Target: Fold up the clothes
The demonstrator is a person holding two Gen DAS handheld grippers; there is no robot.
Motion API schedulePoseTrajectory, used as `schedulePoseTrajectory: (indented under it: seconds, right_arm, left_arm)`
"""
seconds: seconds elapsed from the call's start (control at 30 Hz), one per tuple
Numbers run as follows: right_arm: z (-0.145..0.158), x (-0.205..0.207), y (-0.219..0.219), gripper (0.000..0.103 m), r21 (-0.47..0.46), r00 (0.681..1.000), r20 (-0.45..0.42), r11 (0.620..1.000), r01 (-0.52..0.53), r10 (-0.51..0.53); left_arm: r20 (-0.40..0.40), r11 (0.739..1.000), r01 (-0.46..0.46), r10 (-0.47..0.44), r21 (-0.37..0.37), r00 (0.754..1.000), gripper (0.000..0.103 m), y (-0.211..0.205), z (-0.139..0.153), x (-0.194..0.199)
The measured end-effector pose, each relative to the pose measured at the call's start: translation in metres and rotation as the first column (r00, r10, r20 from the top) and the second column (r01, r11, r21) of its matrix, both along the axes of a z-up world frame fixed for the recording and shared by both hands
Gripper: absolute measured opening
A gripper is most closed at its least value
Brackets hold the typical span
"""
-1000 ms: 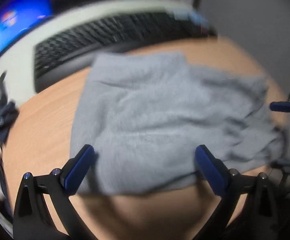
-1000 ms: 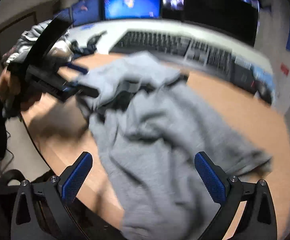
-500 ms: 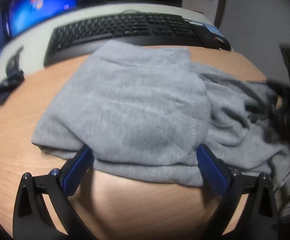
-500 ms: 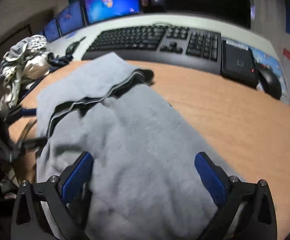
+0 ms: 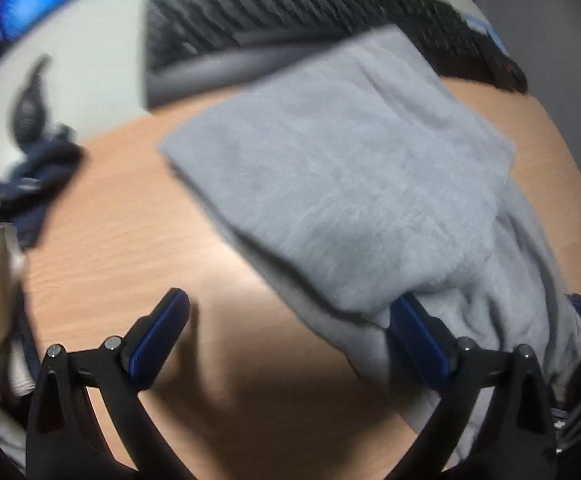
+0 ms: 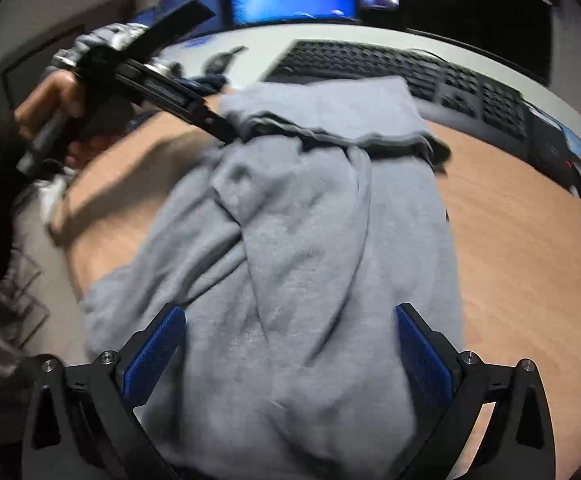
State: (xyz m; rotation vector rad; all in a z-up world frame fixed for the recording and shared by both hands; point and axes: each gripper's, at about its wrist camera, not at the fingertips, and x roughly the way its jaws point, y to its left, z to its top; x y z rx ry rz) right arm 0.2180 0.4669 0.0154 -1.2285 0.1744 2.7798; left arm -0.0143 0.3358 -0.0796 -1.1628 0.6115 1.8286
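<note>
Two views. From the left wrist, the left gripper (image 5: 286,320) gapes wide, gripping nothing; its right finger tucks under the folded grey garment (image 5: 350,184) on the desk (image 5: 130,232), probably to lift an edge. From the right wrist, the right gripper (image 6: 290,340) spreads wide, empty, straddling the unfolded part, likely to gather it.

garment (image 5: 354,184): grey cloth, soft, matt, fleecy
table (image 5: 130,232): wood grain, smooth, slight sheen
keyboard (image 6: 402,68): black plastic, matt
pads (image 6: 154,356): blue, textured
</note>
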Motion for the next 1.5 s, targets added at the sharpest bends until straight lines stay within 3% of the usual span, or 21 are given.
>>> schedulePoseTrajectory:
  seconds: [0.1, 0.2, 0.33, 0.4, 0.47, 0.5, 0.53, 0.6, 0.67, 0.73, 0.8, 0.93, 1.03, 1.1, 1.2, 1.27, 1.33, 1.4, 1.5]
  right_arm:
    - [0.038, 0.006, 0.013, 0.103, 0.008, 0.993, -0.081, 0.997, -0.08, 0.081]
    - [0.063, -0.008, 0.034, 0.103, 0.076, 0.978, -0.139, 0.986, -0.148, 0.157]
    - [0.077, -0.05, 0.06, 0.103, 0.153, 0.936, -0.165, 0.945, -0.288, 0.312]
    - [0.068, -0.08, 0.066, 0.103, 0.117, 0.928, -0.138, 0.936, -0.333, 0.347]
    - [0.055, -0.101, 0.067, 0.103, 0.06, 0.911, -0.094, 0.916, -0.398, 0.402]
    - [0.048, -0.109, 0.065, 0.103, 0.034, 0.903, -0.08, 0.906, -0.421, 0.422]
    - [0.04, -0.117, 0.064, 0.103, 0.01, 0.896, -0.06, 0.898, -0.439, 0.439]
    - [0.016, -0.131, 0.062, 0.103, -0.009, 0.91, 0.059, 0.912, -0.41, 0.409]
    - [-0.009, -0.136, 0.06, 0.103, -0.003, 0.916, 0.167, 0.93, -0.368, 0.364]
    - [-0.017, -0.126, 0.051, 0.103, 0.062, 0.93, 0.142, 0.935, -0.35, 0.339]
    - [-0.019, -0.12, 0.048, 0.103, 0.064, 0.958, 0.133, 0.963, -0.263, 0.253]
    - [-0.024, -0.106, 0.044, 0.103, 0.066, 0.993, 0.085, 0.994, -0.089, 0.083]
    - [-0.025, -0.102, 0.035, 0.103, 0.06, 0.997, 0.066, 0.998, -0.038, 0.034]
    - [-0.018, -0.096, 0.036, 0.103, 0.05, 0.997, 0.047, 0.997, -0.056, 0.054]
    - [0.008, -0.064, 0.036, 0.103, 0.044, 0.992, -0.038, 0.992, -0.115, 0.116]
    - [0.018, -0.044, 0.03, 0.103, 0.047, 0.978, -0.067, 0.979, -0.196, 0.199]
    - [0.023, -0.028, 0.021, 0.103, 0.067, 0.954, -0.077, 0.956, -0.285, 0.29]
    - [0.02, -0.016, 0.016, 0.103, 0.078, 0.937, -0.07, 0.938, -0.338, 0.343]
    - [0.001, -0.013, 0.015, 0.103, 0.042, 0.933, -0.002, 0.932, -0.36, 0.36]
  left_arm:
    - [-0.069, 0.995, 0.021, -0.015, 0.093, 0.998, 0.101, -0.026, 0.028, 0.022]
    - [-0.15, 0.986, -0.005, 0.031, 0.167, 0.988, 0.102, -0.033, 0.051, 0.037]
    - [-0.119, 0.969, -0.023, 0.054, 0.246, 0.991, 0.102, -0.009, 0.05, 0.044]
    - [-0.196, 0.982, 0.018, 0.02, 0.19, 0.98, 0.102, 0.018, 0.036, 0.052]
    - [-0.357, 0.998, 0.033, -0.009, 0.06, 0.934, 0.098, 0.04, 0.012, 0.061]
    - [-0.376, 1.0, 0.028, -0.026, 0.001, 0.926, 0.096, 0.047, -0.001, 0.06]
    - [-0.352, 0.999, 0.034, -0.038, -0.017, 0.935, 0.097, 0.049, -0.008, 0.055]
    - [-0.277, 0.999, 0.031, -0.026, 0.014, 0.96, 0.103, 0.047, -0.011, 0.04]
    - [-0.201, 0.998, 0.053, -0.046, 0.033, 0.979, 0.103, 0.047, -0.014, 0.026]
    - [-0.128, 0.996, 0.078, -0.071, 0.046, 0.989, 0.103, 0.048, -0.018, 0.014]
    - [-0.068, 0.996, 0.078, -0.075, 0.046, 0.995, 0.103, 0.051, -0.021, 0.002]
    - [-0.144, 0.992, 0.125, -0.124, -0.002, 0.982, 0.103, 0.063, -0.016, 0.015]
    - [-0.219, 0.989, 0.144, -0.148, -0.034, 0.964, 0.102, 0.066, -0.01, 0.026]
    - [-0.274, 0.992, 0.125, -0.125, -0.018, 0.953, 0.099, 0.055, -0.002, 0.041]
    - [-0.204, 0.988, 0.079, -0.052, 0.13, 0.978, 0.099, 0.014, 0.017, 0.065]
    - [-0.063, 0.965, -0.002, 0.02, 0.261, 0.998, 0.1, -0.023, 0.021, 0.08]
    - [0.062, 0.933, -0.086, 0.068, 0.35, 0.996, 0.103, -0.051, 0.012, 0.095]
    - [0.14, 0.91, -0.155, 0.108, 0.384, 0.984, 0.103, -0.073, -0.005, 0.117]
    - [0.119, 0.907, -0.228, 0.198, 0.354, 0.973, 0.102, -0.083, -0.029, 0.142]
